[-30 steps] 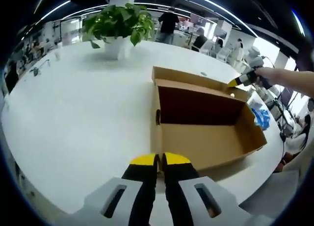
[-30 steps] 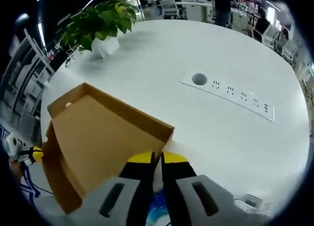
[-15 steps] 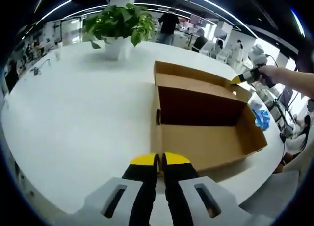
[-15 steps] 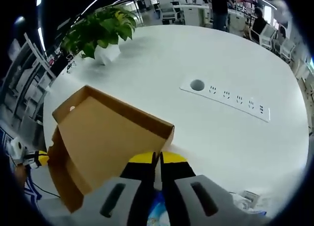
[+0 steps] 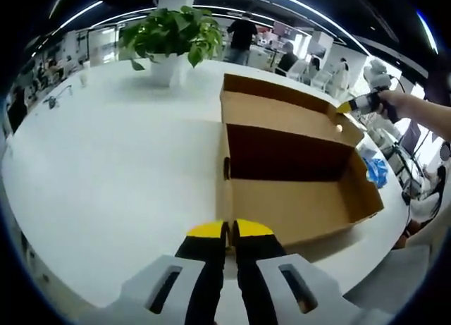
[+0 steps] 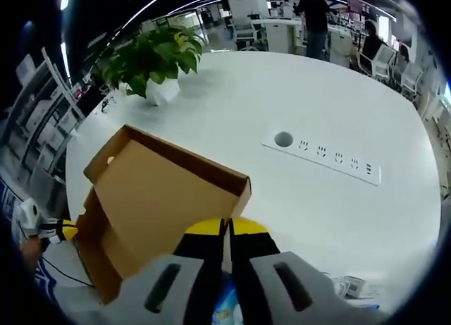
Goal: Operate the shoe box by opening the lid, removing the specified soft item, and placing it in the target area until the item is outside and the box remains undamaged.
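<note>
Around the big white table (image 5: 106, 156) with its potted plant (image 5: 169, 39), open office desks stretch under ceiling strip lights (image 5: 310, 11).

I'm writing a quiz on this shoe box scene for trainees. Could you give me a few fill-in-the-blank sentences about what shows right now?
1. The lid of the cardboard shoe box is ____.
2. The potted plant has a ____ pot.
3. Beyond the box, the white table has a built-in strip of power ____.
4. The left gripper has its fingers ____ together over the table.

Missing words: open; white; sockets; shut
</note>
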Motion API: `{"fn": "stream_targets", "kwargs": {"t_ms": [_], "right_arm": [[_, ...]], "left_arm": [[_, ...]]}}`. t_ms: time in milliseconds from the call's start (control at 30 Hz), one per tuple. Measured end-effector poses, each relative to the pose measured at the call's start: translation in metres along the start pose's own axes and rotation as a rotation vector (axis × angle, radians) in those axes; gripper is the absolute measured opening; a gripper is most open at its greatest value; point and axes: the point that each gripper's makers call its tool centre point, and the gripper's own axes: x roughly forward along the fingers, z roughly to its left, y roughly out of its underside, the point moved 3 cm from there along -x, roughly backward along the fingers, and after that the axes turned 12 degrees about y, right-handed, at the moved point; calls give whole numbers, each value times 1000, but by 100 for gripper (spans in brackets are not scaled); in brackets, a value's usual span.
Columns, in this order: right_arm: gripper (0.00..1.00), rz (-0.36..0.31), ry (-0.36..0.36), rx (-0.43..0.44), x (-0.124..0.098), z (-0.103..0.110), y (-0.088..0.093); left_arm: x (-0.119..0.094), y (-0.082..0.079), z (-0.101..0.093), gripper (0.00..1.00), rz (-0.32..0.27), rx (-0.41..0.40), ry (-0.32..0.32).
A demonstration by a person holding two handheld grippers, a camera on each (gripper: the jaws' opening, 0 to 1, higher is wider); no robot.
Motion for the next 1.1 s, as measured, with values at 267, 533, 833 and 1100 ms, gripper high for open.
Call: {"fn": "stream_targets", "kwargs": {"t_ms": [267,533,833,1100], "right_arm": [[0,-43,-3,0,-15,4,-3],[0,-83,-6,-1,-31,7,-3],[0,-128,-16,3,-48,10,-1],[0,-172,-26,-1,-65,17,2]], "left_arm": [[0,1,1,1,2,7,4],[0,1,2,1,2,14,11],[-1,2,2,1,2,24,10],[-2,3,1,1,3,28,13]]}}
